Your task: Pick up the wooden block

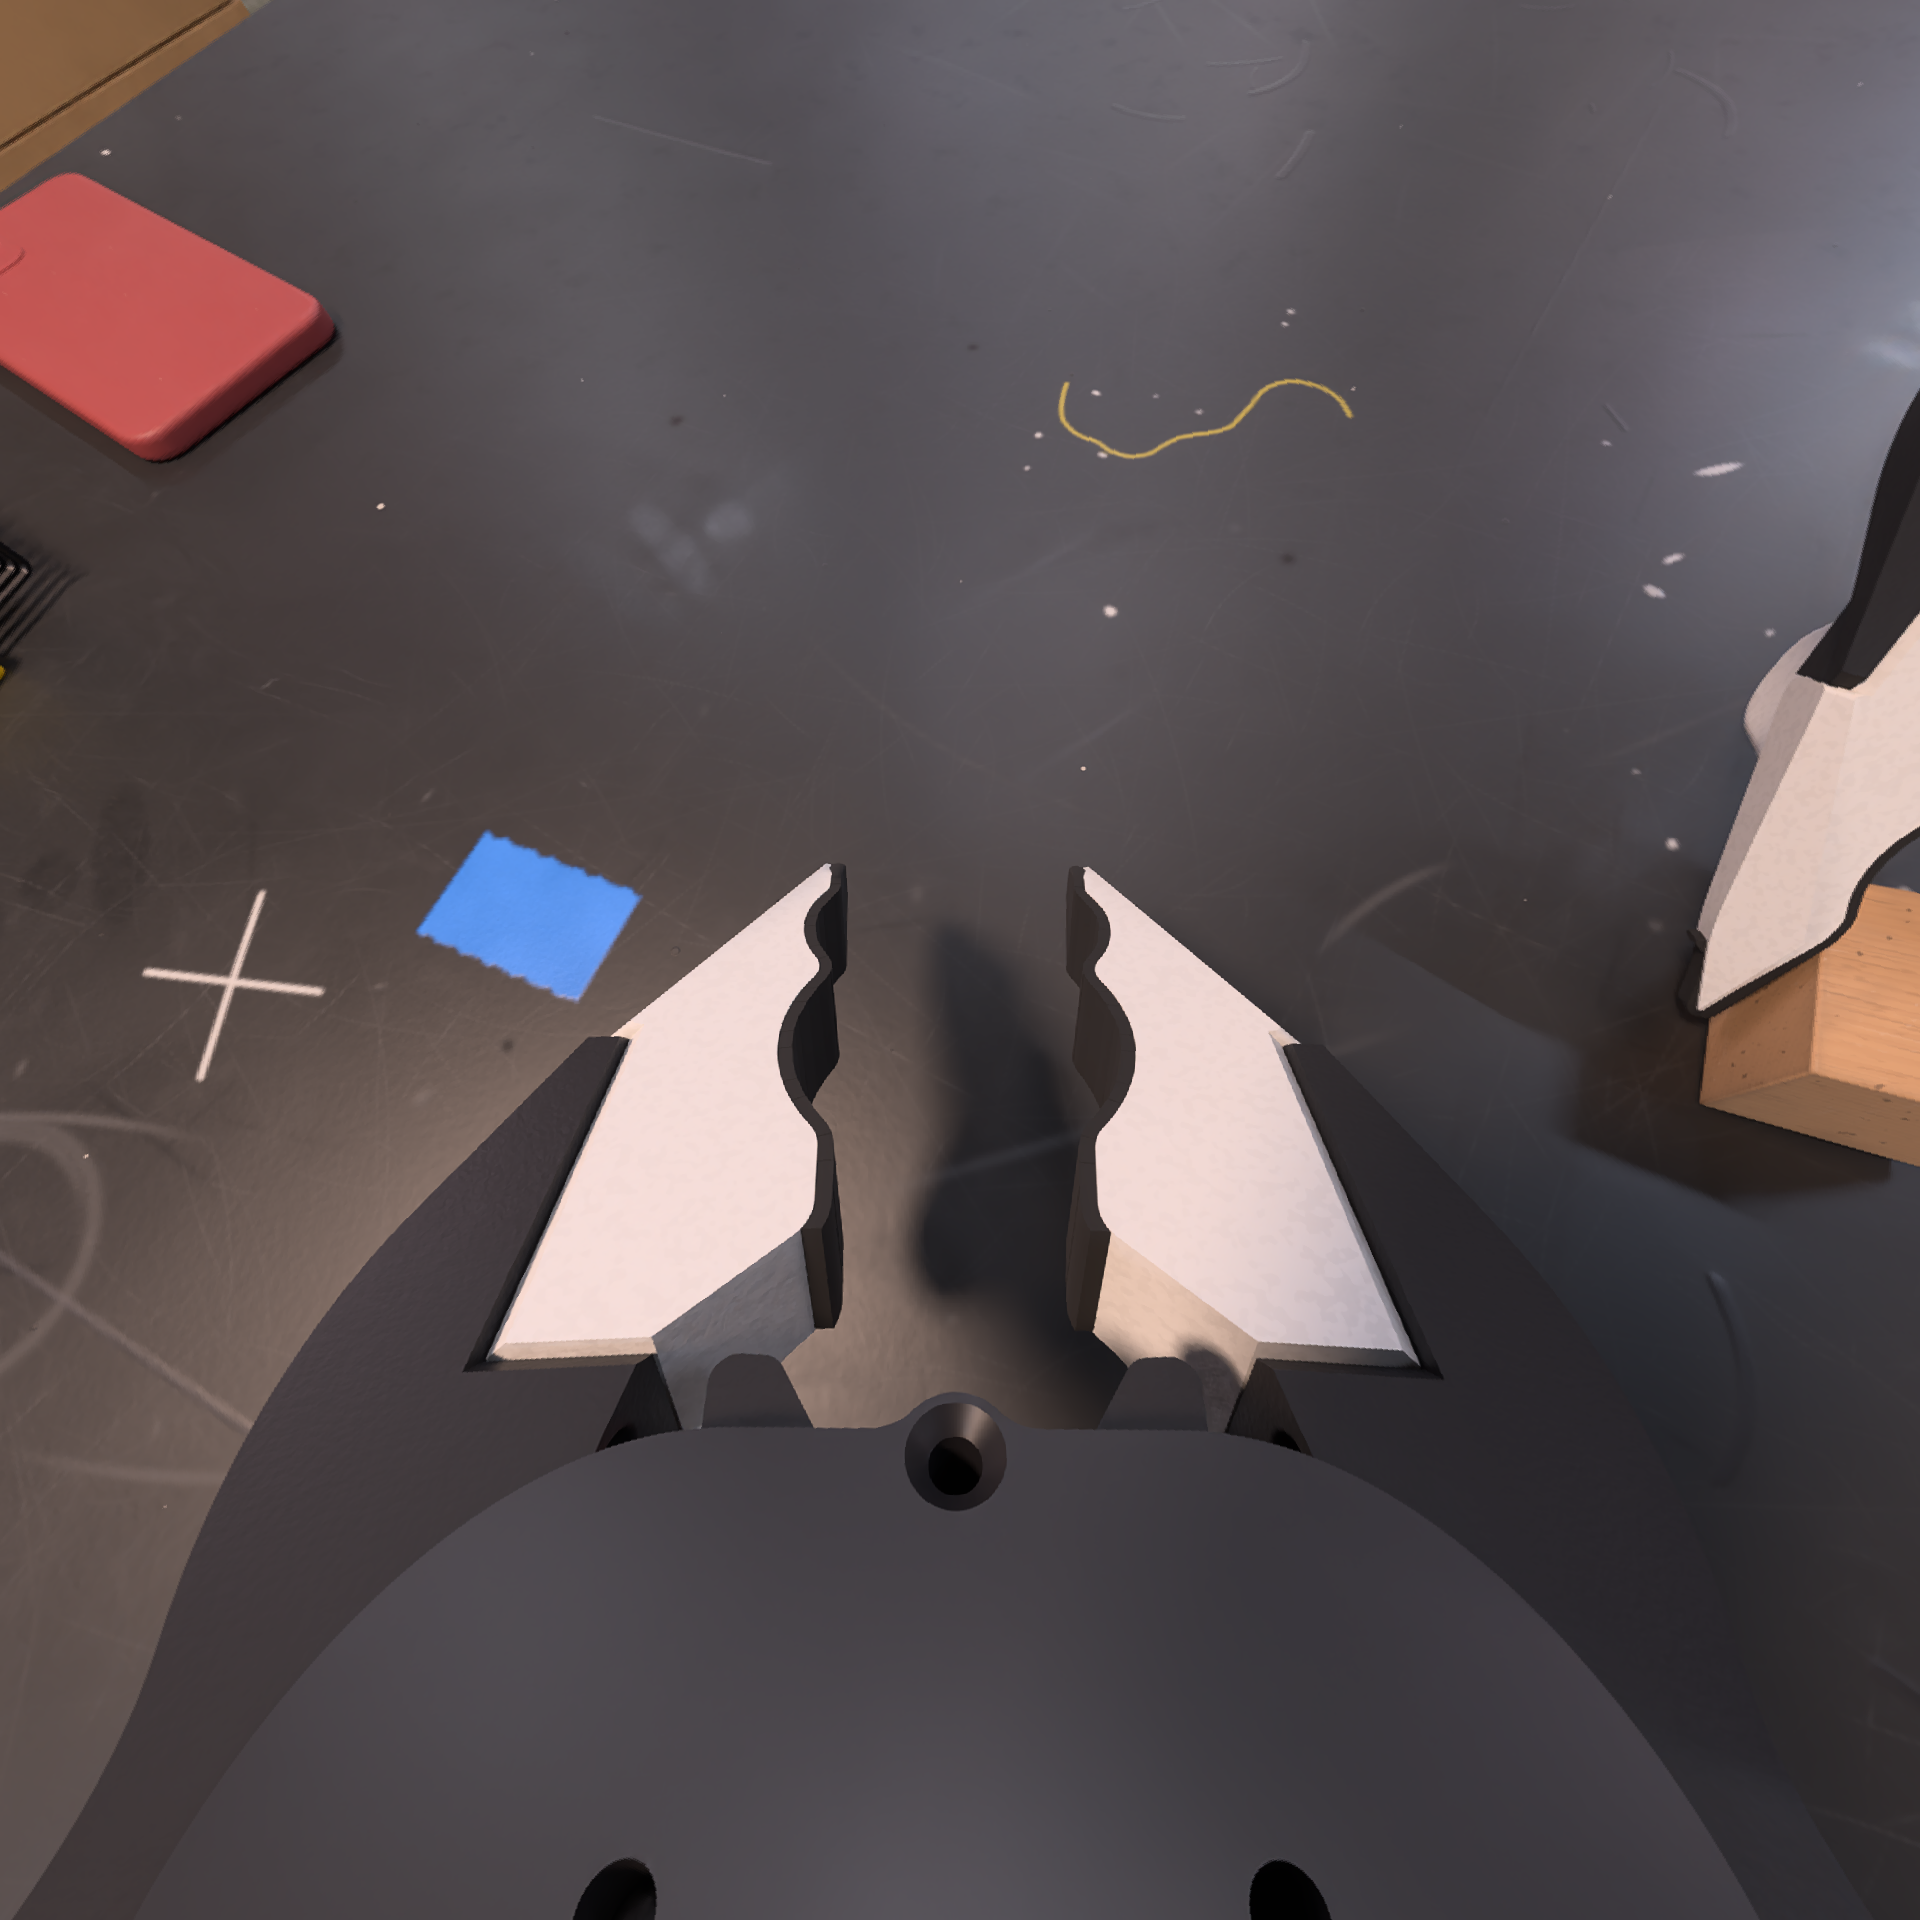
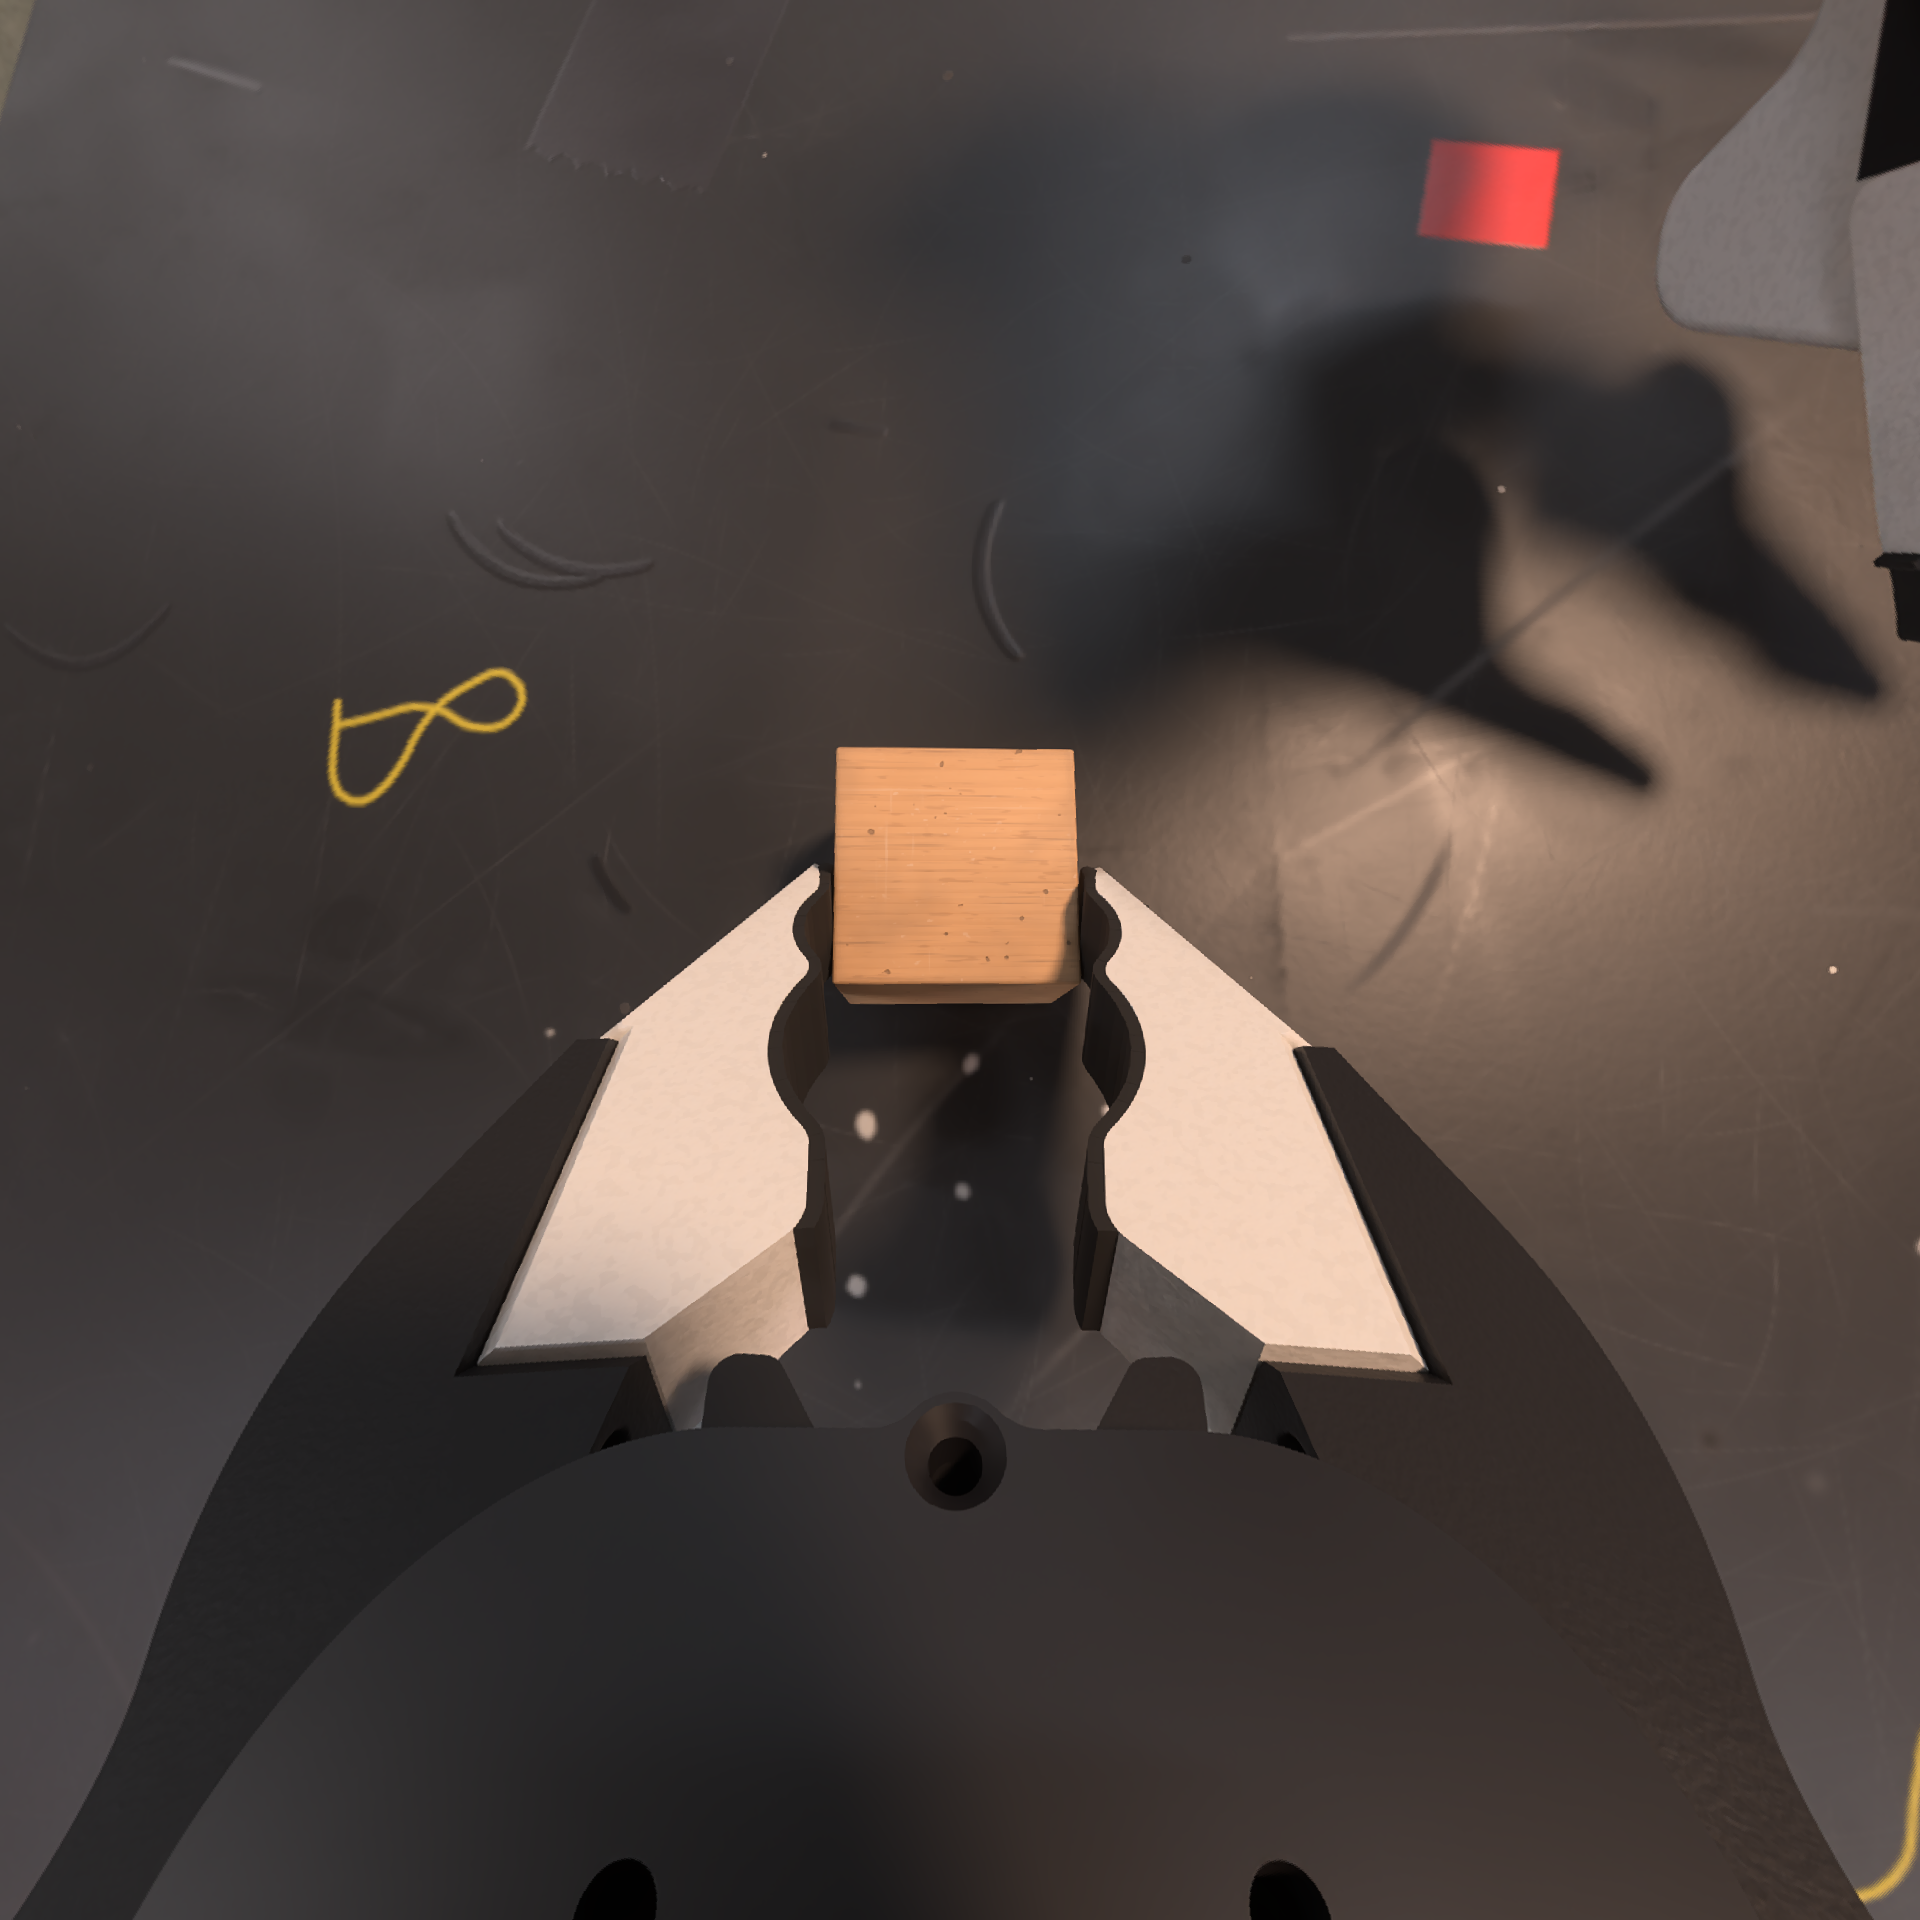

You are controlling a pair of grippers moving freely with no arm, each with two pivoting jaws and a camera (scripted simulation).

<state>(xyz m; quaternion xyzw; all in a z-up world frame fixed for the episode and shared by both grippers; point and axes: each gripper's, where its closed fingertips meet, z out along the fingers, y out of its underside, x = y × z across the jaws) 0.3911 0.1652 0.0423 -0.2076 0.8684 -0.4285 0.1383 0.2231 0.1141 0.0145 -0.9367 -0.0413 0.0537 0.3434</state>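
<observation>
The right tool (image 2: 954, 904) pinches the square, pale-grained wooden block (image 2: 954, 868) between its scalloped white fingertips above the scuffed dark worktop (image 2: 312, 416). The left tool (image 1: 956, 914) hangs spread, holding nothing.

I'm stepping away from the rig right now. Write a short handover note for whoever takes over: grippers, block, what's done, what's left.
Right gripper: its fingertips sit against both sides of the wooden block, apparently shut on it.
Left gripper: open and empty, off to the side over the dark table.
Block: in the left wrist view it appears to sit on the table, so treat it as not lifted.
Done: approach and apparent grasp.
Left: raise the block straight up; keep the left gripper clear.
</observation>
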